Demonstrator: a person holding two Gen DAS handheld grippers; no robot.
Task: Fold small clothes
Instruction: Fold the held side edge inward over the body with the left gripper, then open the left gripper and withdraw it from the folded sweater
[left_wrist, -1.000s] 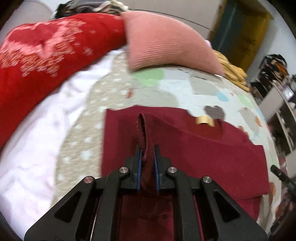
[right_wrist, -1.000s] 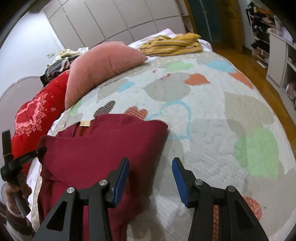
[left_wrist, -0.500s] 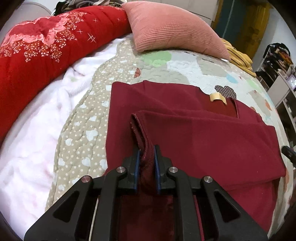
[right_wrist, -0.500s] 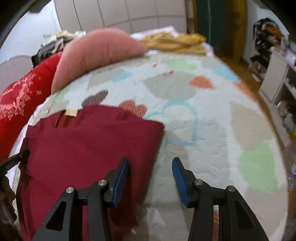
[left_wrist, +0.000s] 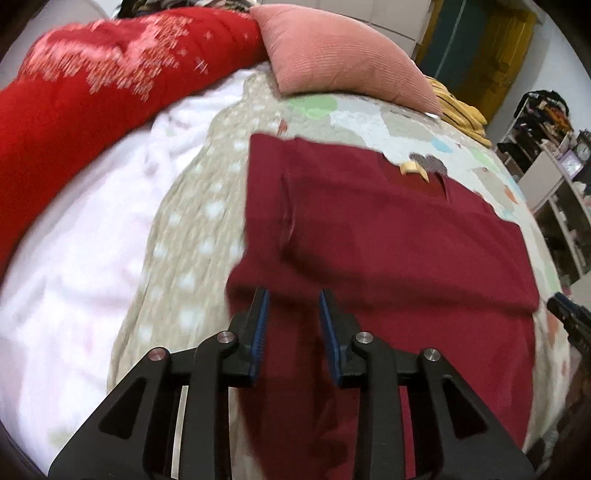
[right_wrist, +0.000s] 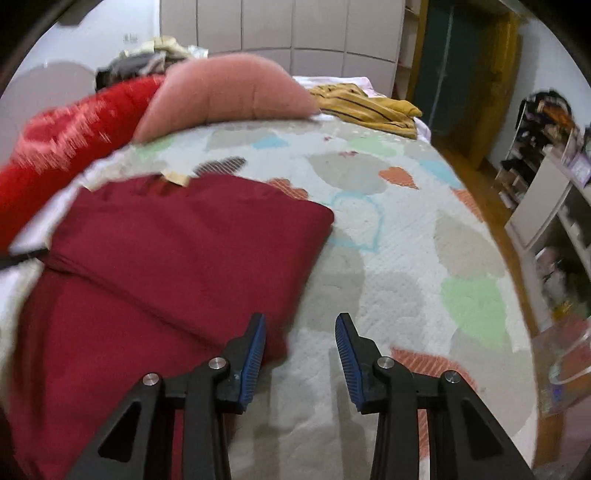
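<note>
Released the folded-over flap of maroon garment (left_wrist: 388, 236); left tool (left_wrist: 293, 325) just opened, empty. Right tool (right_wrist: 301, 347) narrowing, parted, empty. Next, probably: fold near hem farward.

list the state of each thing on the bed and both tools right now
dark red garment: flat on the quilt, one layer folded over, tag showing
left tool: open, jaws have just been opening, nothing gripped
right tool: open, jaws have just been closing, nothing between them, at the garment's edge
pink pillow: resting on the quilt
yellow striped garment: crumpled, unfolded
</note>
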